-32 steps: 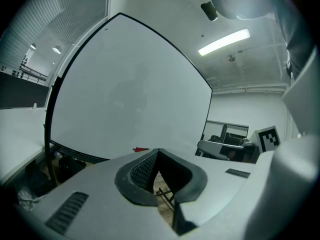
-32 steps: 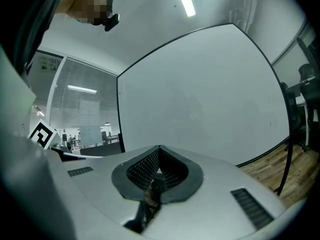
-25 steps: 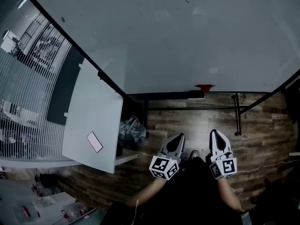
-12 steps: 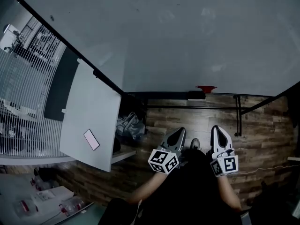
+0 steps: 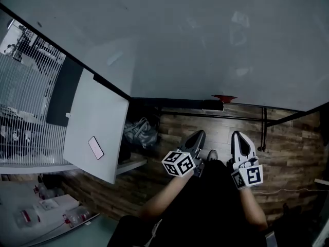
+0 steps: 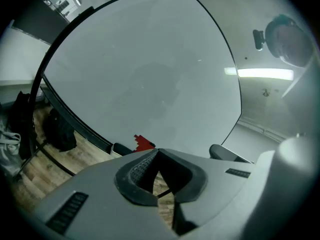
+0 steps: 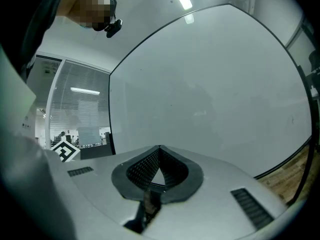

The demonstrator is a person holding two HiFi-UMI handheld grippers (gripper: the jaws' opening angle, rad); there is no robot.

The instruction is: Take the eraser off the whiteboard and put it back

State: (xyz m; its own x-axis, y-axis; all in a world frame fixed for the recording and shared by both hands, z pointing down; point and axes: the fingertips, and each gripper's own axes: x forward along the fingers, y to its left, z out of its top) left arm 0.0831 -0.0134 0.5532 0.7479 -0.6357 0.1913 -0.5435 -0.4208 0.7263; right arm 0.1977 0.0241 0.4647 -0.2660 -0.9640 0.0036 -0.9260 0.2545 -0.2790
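The whiteboard point(image 5: 195, 40) fills the upper half of the head view. At its lower edge sits the eraser point(image 5: 213, 105), a dark block with a red piece point(image 5: 224, 97) just above it. My left gripper point(image 5: 199, 134) and right gripper point(image 5: 240, 135) are side by side below the board, over the wooden floor, both pointing at the board. Each is shut with nothing between its jaws. The left gripper view has its shut tips point(image 6: 156, 150) just right of the eraser point(image 6: 121, 149) and the red piece point(image 6: 144, 143). In the right gripper view the shut tips point(image 7: 159, 147) face bare whiteboard point(image 7: 210, 94).
A white tabletop point(image 5: 95, 130) with a phone point(image 5: 95, 147) on it stands at the left. A grey bag point(image 5: 139, 134) lies on the floor beside it. The board's black stand bars point(image 5: 264, 133) run under its edge. Bottles point(image 5: 72, 217) lie at the lower left.
Both grippers now sit nearer the board's lower edge than a second ago. The left gripper has rolled, so its marker cube shows another face. Both stay shut and empty.
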